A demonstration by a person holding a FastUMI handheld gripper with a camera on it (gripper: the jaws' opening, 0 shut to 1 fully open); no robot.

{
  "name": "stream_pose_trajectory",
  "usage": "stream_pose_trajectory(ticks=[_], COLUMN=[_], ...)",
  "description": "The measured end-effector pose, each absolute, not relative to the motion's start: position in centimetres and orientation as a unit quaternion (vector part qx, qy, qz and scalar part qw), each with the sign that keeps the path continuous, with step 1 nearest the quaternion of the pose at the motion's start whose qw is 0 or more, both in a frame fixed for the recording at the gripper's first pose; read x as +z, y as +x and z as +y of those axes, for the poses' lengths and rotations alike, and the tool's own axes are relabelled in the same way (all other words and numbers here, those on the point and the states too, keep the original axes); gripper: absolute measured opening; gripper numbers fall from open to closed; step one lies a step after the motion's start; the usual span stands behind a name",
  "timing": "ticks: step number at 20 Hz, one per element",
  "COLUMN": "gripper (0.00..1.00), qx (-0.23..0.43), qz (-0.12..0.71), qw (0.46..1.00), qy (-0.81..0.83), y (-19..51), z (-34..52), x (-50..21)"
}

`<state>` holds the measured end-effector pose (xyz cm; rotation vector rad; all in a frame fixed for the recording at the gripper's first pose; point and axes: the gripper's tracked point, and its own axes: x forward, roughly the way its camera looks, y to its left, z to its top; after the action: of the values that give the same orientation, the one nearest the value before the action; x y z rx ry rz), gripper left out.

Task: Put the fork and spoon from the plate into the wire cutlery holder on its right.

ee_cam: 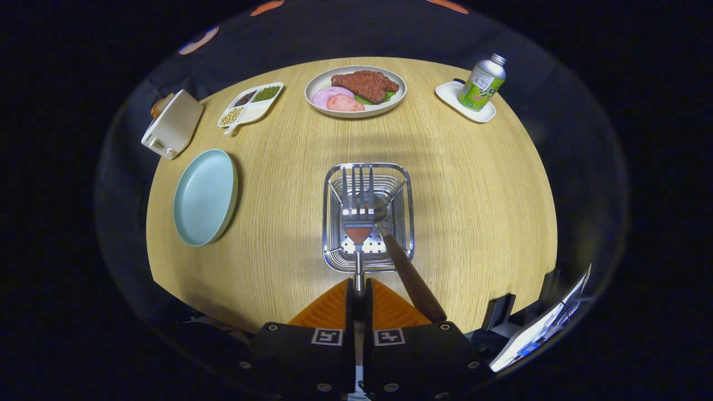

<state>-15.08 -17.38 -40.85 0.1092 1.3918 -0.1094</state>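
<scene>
Fork (359, 214) is held by its thin handle between the closed fingers (340, 306) of the gripper (359, 289), with its tines pointing forward over the open top of the wire cutlery holder (334, 223). The holder stands on the table (473, 195), just ahead of the fingers. A spoon (409, 275) with a brown handle already leans in the holder, its bowl beside the fork's head and its handle slanting back toward the right finger. The pale blue plate (205, 197) lies to the left of the holder and has no cutlery on it.

I judge that the spoon is done and the fork is the last step, now at the moment of placing. The next move calls for lowering the fork into the holder, keeping it apart from the spoon, and then opening the fingers. Whether the tines already touch the holder's bottom, I cannot tell. Beyond, a dish of food (355, 92) and a bottle (482, 82) stand well apart.
</scene>
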Motion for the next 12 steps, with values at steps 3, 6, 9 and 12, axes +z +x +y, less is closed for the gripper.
stream_pose_trajectory(ticks=[3,6,9,12], gripper=[0.09,0.13,0.16,0.23], qx=[-0.058,-0.063,-0.068,-0.065], qz=[0.634,0.609,0.566,0.5], qw=[0.768,0.784,0.812,0.854], qy=[0.072,0.099,0.126,0.127], y=[-14.7,-13.8,-11.7,-8.7], z=[-17.5,-17.5,-17.5,-17.8], x=[-40.4,-38.8,-36.3,-33.0])
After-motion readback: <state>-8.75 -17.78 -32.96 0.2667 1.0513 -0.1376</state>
